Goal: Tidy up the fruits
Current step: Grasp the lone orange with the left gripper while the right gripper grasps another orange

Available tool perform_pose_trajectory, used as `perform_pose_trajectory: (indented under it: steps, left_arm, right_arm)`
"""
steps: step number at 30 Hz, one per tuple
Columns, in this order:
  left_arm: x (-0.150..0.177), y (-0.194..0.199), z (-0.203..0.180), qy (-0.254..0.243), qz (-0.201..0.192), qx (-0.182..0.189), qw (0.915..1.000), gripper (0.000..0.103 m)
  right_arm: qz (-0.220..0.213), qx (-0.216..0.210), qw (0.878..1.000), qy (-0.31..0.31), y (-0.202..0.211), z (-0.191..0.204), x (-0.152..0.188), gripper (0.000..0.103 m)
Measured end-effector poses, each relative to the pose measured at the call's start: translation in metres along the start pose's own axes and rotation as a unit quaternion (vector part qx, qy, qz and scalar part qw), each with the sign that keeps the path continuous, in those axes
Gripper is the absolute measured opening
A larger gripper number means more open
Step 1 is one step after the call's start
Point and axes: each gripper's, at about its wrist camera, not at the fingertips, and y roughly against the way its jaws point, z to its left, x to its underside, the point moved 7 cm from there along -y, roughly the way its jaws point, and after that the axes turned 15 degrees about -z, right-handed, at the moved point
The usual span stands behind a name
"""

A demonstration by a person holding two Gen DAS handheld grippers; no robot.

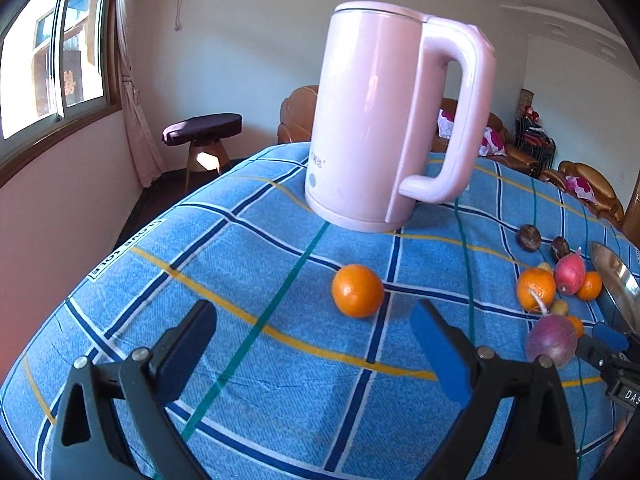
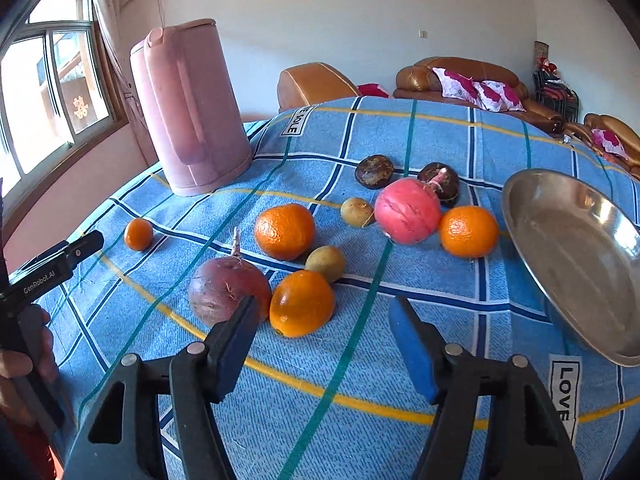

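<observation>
Blue checked cloth [image 2: 400, 380] covers the counter under my two grippers. My left gripper [image 1: 316, 340] has its jaws wide apart and empty, a lone orange [image 1: 357, 290] just beyond. My right gripper [image 2: 324, 340] has its jaws part open, holding nothing, near a purple radish [image 2: 224, 288] whose root tip points away from me, and a second orange [image 2: 302, 304]. Beside them a steel plate [image 2: 580, 264] lies tilted.

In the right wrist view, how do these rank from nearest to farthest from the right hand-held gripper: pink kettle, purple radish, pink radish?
From the right hand-held gripper:
1. Purple radish, just behind its left finger.
2. Pink radish, mid-table, centre-right.
3. Pink kettle, far left.
</observation>
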Motion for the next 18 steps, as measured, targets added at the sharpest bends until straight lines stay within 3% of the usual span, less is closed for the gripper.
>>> perform_pose_trajectory:
  steps: [2,5,8,11,13,16,18]
  left_arm:
    - [-0.003,-0.008,-0.008,-0.014,0.01,0.0,0.9999,0.099]
    - [-0.005,-0.028,-0.015,-0.04,0.029,-0.018,0.9986,0.089]
    - [0.001,-0.052,-0.02,-0.049,0.063,-0.03,0.9964,0.083]
    - [0.005,-0.061,-0.026,-0.048,0.071,-0.026,0.996,0.081]
    - [0.008,-0.066,-0.03,-0.051,0.078,-0.026,0.9953,0.074]
    - [0.016,-0.075,-0.04,-0.058,0.103,-0.02,0.9928,0.062]
    - [0.018,-0.076,-0.038,-0.051,0.109,-0.018,0.9926,0.045]
  right_arm:
    - [0.009,0.001,1.0,-0.001,-0.005,0.001,0.001,0.067]
    - [0.033,-0.004,0.999,-0.01,-0.014,0.0,0.006,0.065]
    - [0.046,-0.006,0.999,-0.025,-0.022,-0.002,0.008,0.064]
    - [0.047,-0.002,0.999,-0.019,-0.026,-0.001,0.005,0.061]
    - [0.05,0.002,0.999,-0.004,-0.028,0.003,0.005,0.054]
    - [0.055,0.011,0.998,0.023,-0.032,0.007,0.005,0.051]
    - [0.056,0.012,0.998,0.037,-0.032,0.011,0.006,0.045]
